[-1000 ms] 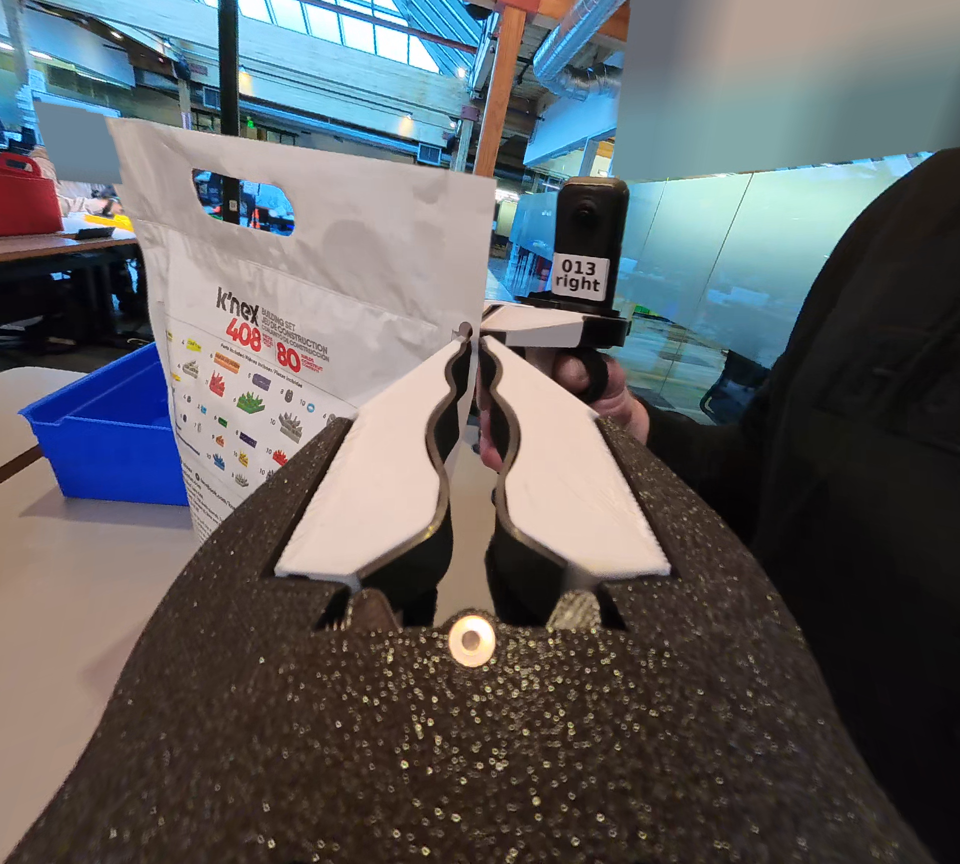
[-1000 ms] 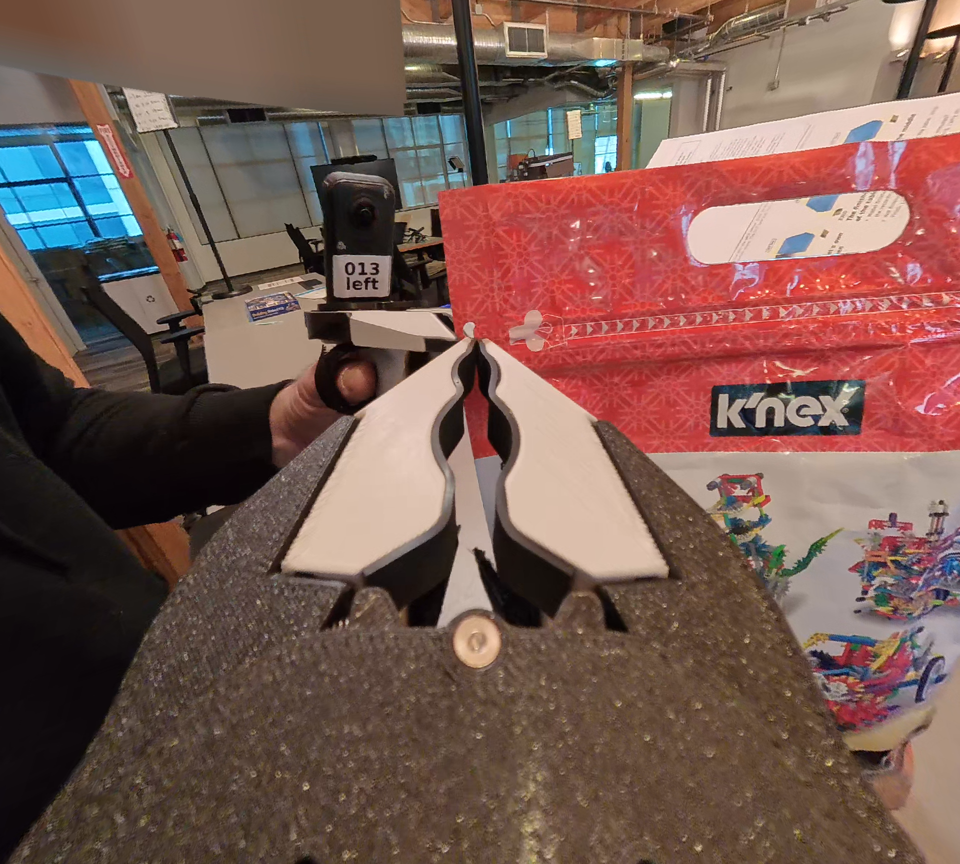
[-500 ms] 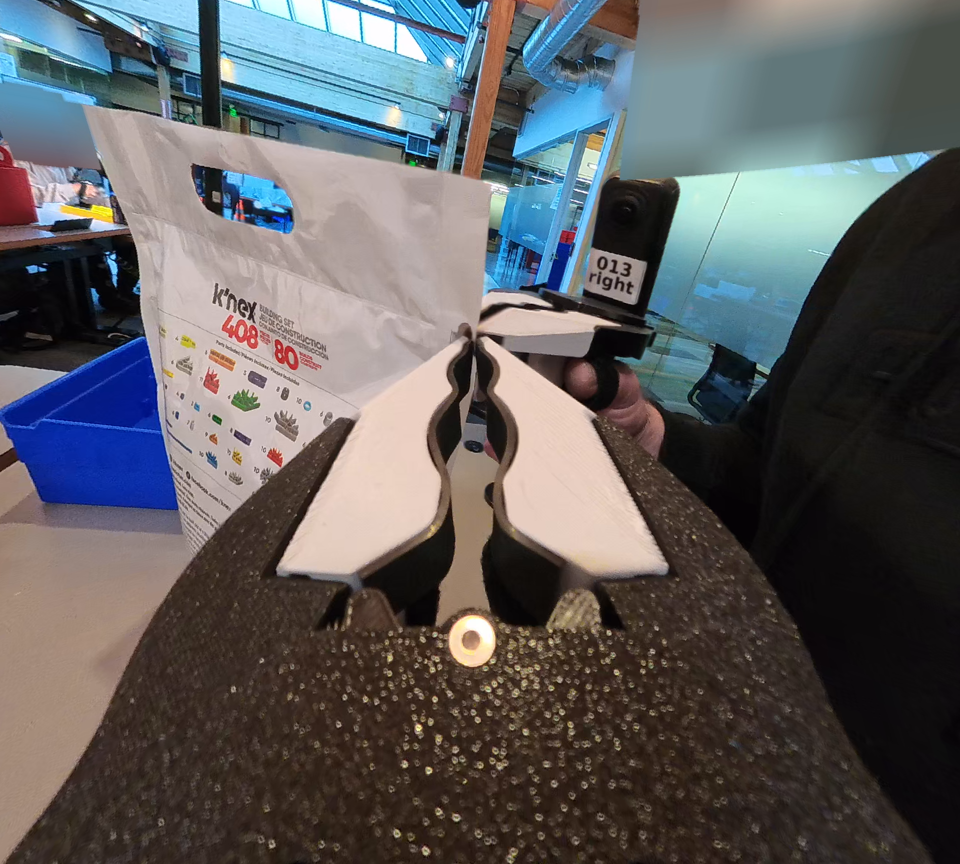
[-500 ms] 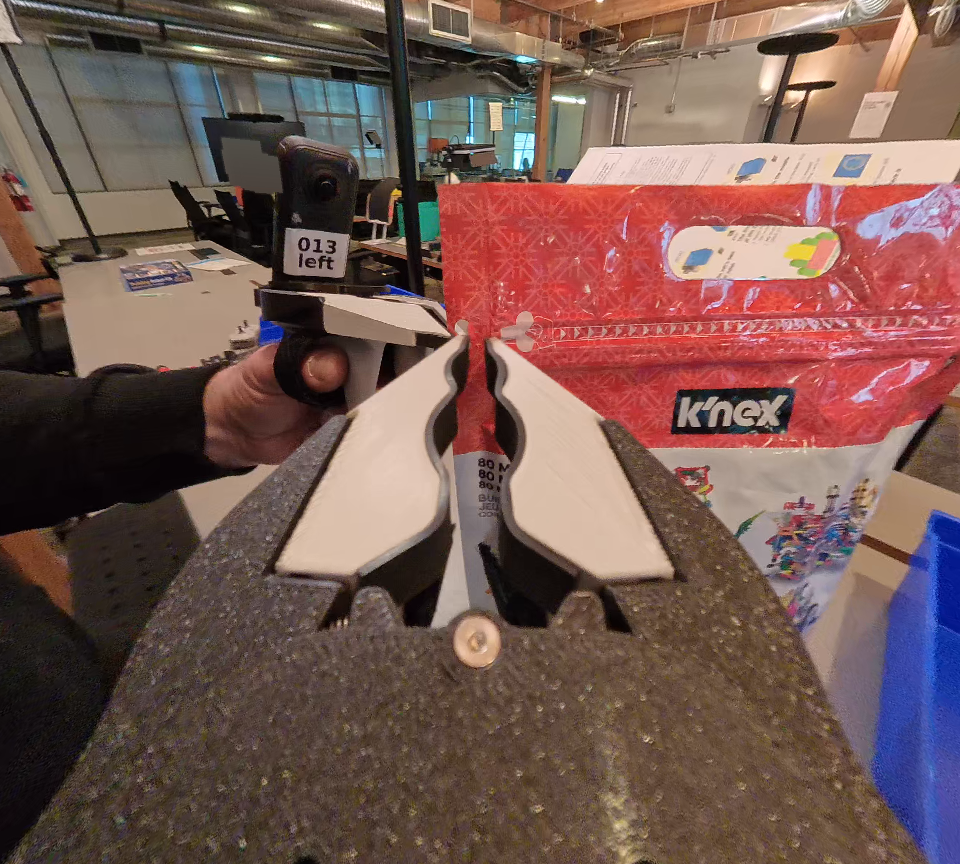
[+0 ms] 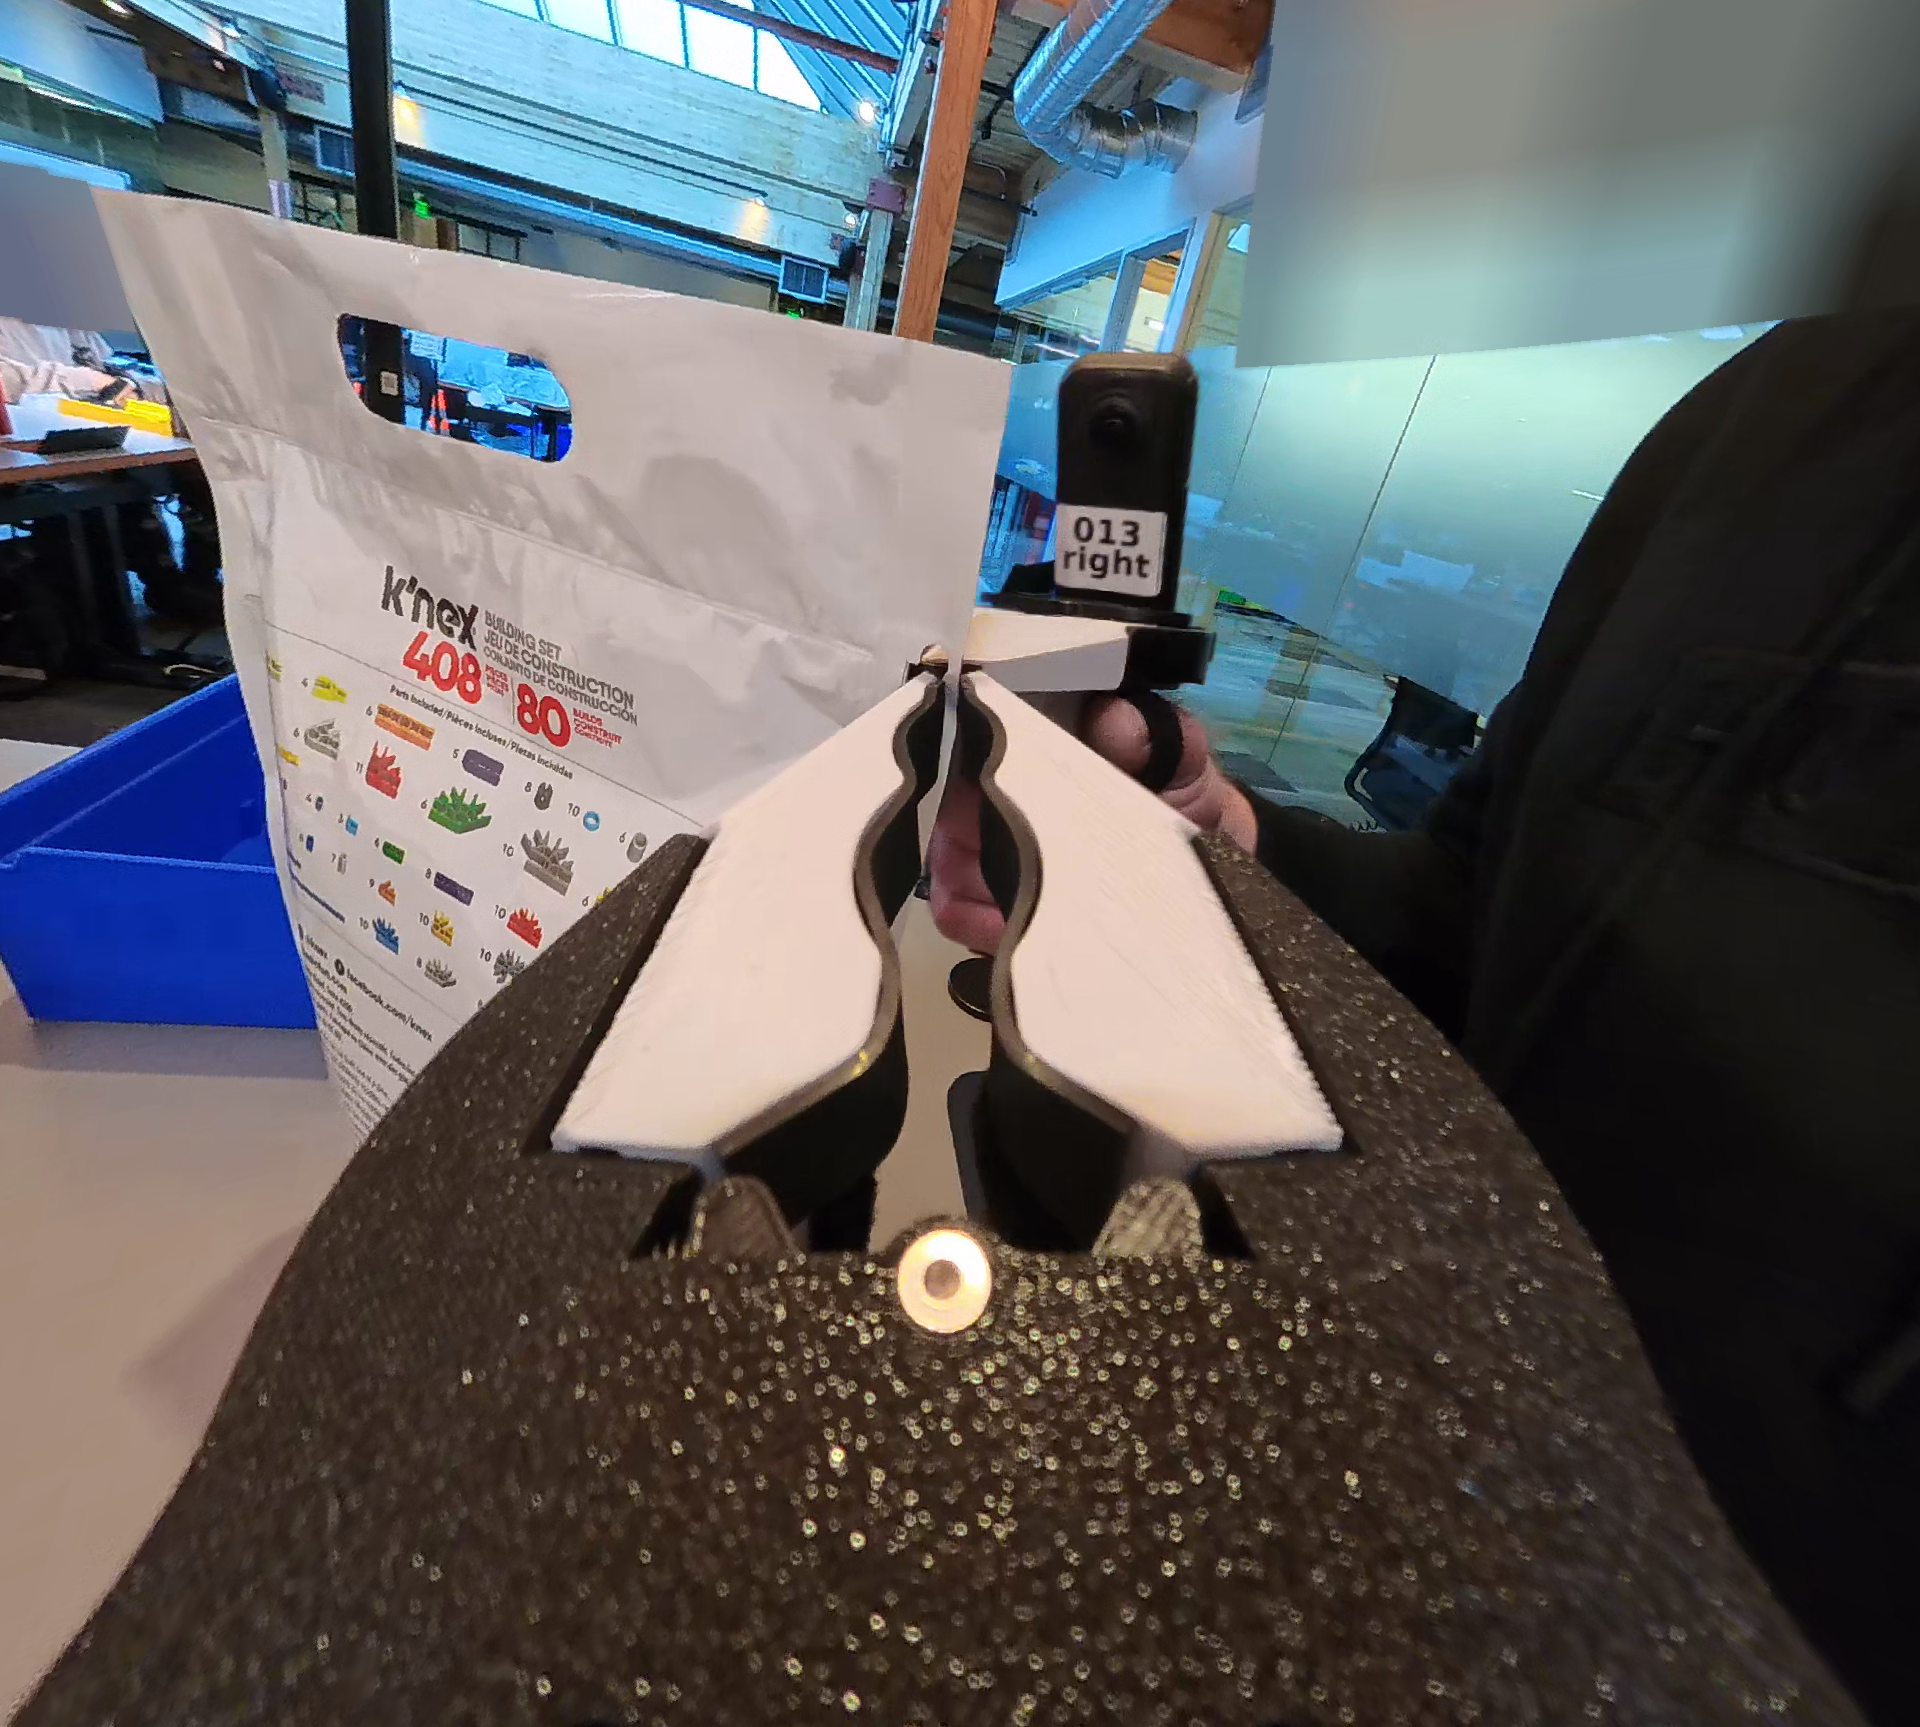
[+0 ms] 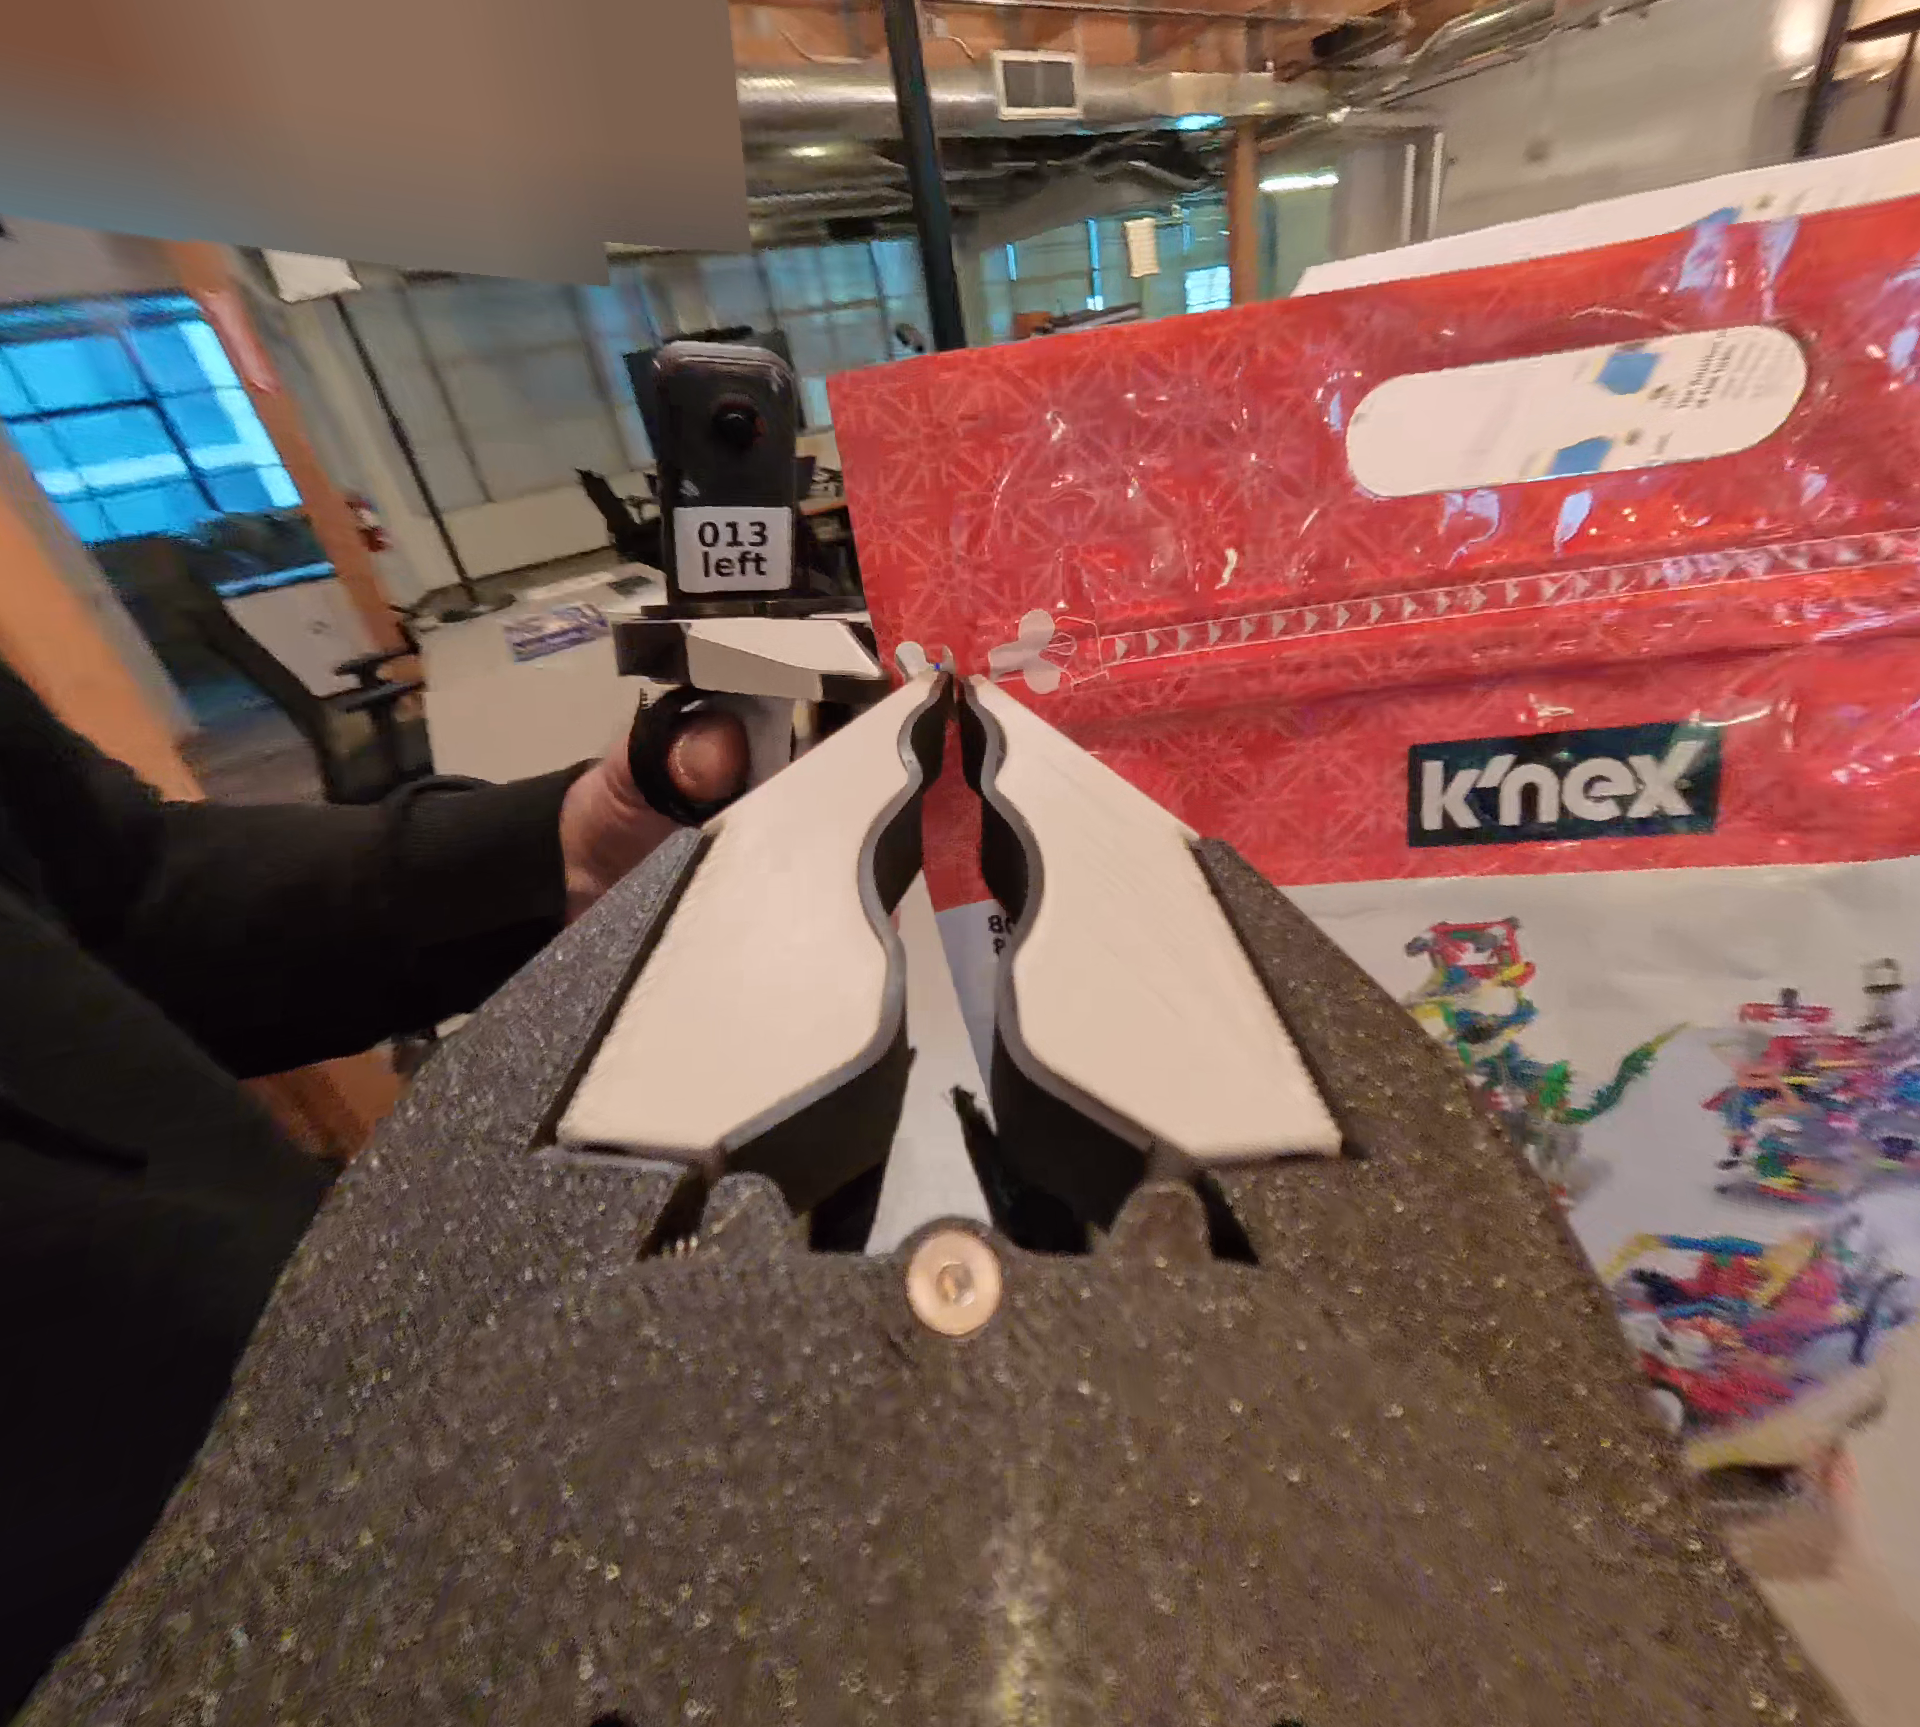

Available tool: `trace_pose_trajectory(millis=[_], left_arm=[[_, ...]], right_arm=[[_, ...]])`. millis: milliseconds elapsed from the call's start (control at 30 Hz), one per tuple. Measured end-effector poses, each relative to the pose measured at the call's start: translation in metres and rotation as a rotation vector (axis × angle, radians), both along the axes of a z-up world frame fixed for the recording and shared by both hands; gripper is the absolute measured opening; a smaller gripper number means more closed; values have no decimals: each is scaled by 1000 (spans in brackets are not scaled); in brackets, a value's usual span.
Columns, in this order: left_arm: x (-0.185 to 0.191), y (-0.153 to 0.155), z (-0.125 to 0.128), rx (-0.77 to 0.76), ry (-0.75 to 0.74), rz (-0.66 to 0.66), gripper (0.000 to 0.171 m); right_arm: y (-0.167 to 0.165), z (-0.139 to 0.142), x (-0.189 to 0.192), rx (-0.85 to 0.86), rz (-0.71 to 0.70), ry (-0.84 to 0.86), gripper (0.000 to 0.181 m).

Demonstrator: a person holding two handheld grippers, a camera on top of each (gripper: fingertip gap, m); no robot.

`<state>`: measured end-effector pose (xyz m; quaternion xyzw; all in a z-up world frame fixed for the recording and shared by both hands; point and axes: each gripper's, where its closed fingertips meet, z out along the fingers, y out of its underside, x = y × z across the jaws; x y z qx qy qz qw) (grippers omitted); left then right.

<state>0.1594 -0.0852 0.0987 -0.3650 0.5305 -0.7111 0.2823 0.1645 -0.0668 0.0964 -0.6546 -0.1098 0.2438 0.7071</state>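
Pinching the glossy red-and-white plastic zip bag (image 6: 1351, 638) standing on the pale bench (image 5: 135, 1210), both left gripper (image 5: 943, 690) and right gripper (image 6: 943, 678) are clenching its top corner edge.

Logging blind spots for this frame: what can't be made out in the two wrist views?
- Bag base: left wrist view, hidden behind the left gripper body.
- Bag contents: both views, opaque walls.
- What each gripper pinches at the bag's corner: right gripper fingertips cover the contact point.
- Blue bin inside: left wrist view, cut by the left edge, partly behind the bag.
- Bag's right side: right wrist view, cut by the edge and blurred lower down.
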Motion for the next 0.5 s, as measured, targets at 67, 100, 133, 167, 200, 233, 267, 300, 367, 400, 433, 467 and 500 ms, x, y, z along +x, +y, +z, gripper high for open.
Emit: trace_pose_trajectory(millis=[67, 100, 133, 167, 200, 233, 267, 300, 367, 400, 433, 467, 500], left_arm=[[0, 1, 0, -6, 0, 4, 0], [-1, 2, 0, -9, 2, 14, 0], [-1, 3, 0, -9, 2, 30, 2], [-1, 5, 0, -7, -1, 50, 3], [-2, 6, 0, -3, -4, 74, 4], [-2, 8, 1, 0, -8, 106, 4], [-2, 9, 1, 4, -12, 144, 5], [-2, 10, 1, 8, -18, 180, 6], [-2, 15, -1, 50, -48, 285, 6], [0, 23, -3, 54, -52, 365, 21], [0, 25, -5, 43, -56, 396, 20], [0, 27, -4, 23, -67, 418, 20], [0, 26, -4, 22, -74, 428, 17]], right_arm=[[0, 1, -1, 2, 31, 6, 0], [1, 1, -2, 8, 31, -10, 0], [2, 1, -2, 14, 22, -34, 0], [4, 1, -3, 18, 15, -58, 0], [5, 2, -3, 22, 7, -79, 0], [6, 2, -3, 25, -5, -93, 0], [8, 2, -3, 24, -14, -97, 0], [9, 2, -4, 23, -18, -98, 0], [11, 2, -5, 28, -28, -113, 0], [13, 2, -6, 29, -33, -123, 0], [14, 2, -7, 28, -41, -129, 0], [15, 2, -7, 29, -49, -135, 0], [16, 2, -7, 28, -53, -135, 0]])
